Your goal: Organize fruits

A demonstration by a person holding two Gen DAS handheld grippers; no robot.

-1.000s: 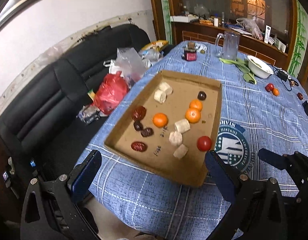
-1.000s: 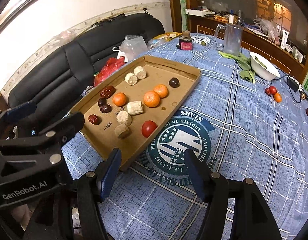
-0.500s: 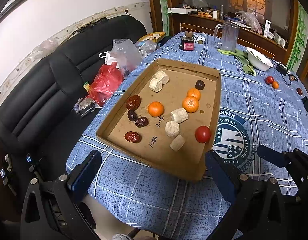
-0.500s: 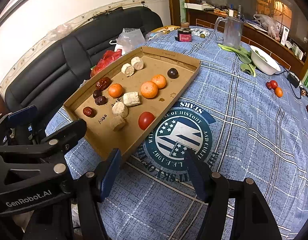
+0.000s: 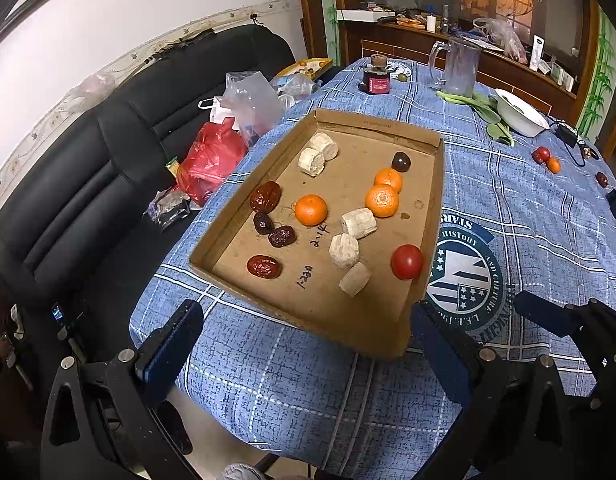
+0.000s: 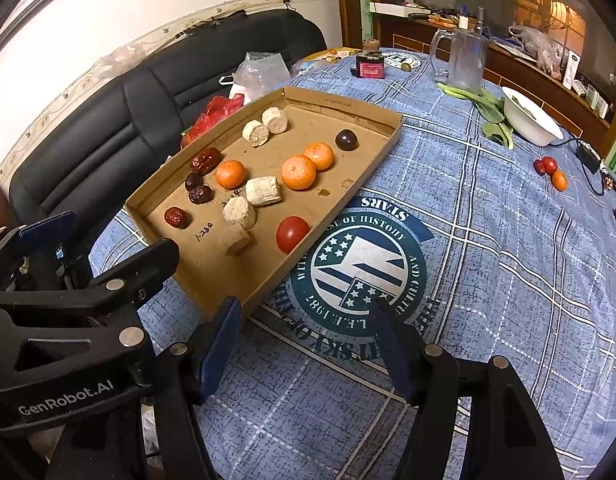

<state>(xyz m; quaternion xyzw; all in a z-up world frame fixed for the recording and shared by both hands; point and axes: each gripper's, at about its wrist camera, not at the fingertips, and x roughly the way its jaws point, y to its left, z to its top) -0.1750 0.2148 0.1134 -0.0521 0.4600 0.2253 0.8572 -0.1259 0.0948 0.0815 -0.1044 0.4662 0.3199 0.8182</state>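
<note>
A shallow cardboard tray sits on a round table covered with a blue plaid tablecloth, its near corner close to the table edge and its right wall beside a round printed emblem on the cloth. Inside the tray, four wrinkled dark red dates are grouped along the left side. Three small oranges lie across the middle, one alone beside the dates and two touching each other further right. A dark round fruit rests near the far right corner. Five pale beige cylindrical pieces are split into two touching at the far left and three near the centre. A red tomato lies against the right wall. The left gripper hovers above the tray's near edge with its blue-padded jaws spread wide and nothing between them. The right gripper hovers over the cloth just beside the tray's near corner, jaws apart, holding nothing. Further back on the table stand a clear glass pitcher, a small dark jar, a white bowl with green leafy vegetables beside it, and a few loose small fruits at the right. A black leather sofa beside the table carries a red plastic bag and a clear one.
</note>
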